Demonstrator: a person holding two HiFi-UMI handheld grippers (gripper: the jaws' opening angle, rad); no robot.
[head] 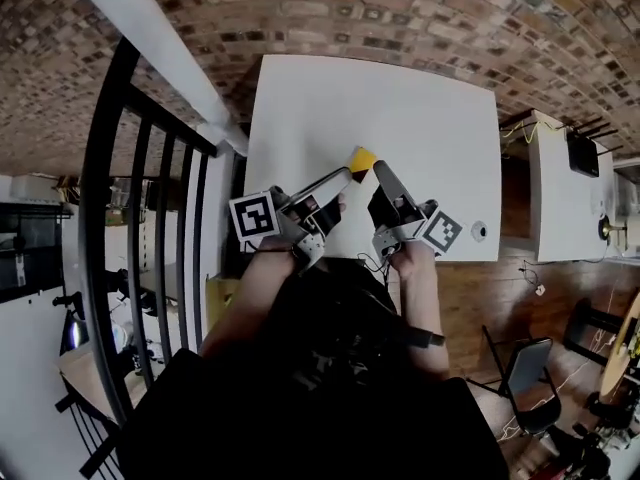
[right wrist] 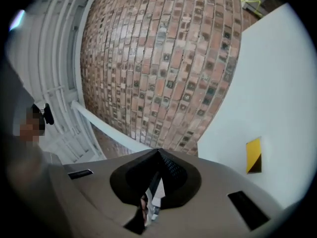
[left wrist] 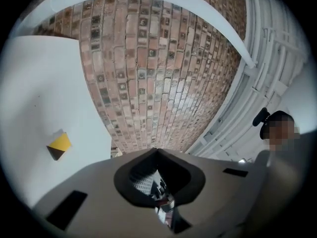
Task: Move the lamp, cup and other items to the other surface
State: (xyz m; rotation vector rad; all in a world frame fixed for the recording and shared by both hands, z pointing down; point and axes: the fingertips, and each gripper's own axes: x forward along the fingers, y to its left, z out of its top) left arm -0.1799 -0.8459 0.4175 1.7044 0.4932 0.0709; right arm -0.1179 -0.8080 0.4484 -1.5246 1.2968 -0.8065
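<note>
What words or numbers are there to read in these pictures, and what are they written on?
None: no words, numbers or brands are readable in any view.
The cube on the left gripper: black-and-white square pattern, not letters.
The cube on the right gripper: same kind of pattern.
The yellow-and-black tag on the white table: no print shows.

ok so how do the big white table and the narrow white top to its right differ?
Size: the white table is far wider than the narrow top. Load: the white table shows just a yellow-and-black tag and a small round item at a corner; the narrow top carries a black box and a yellow cable. Both are flat and white.
</note>
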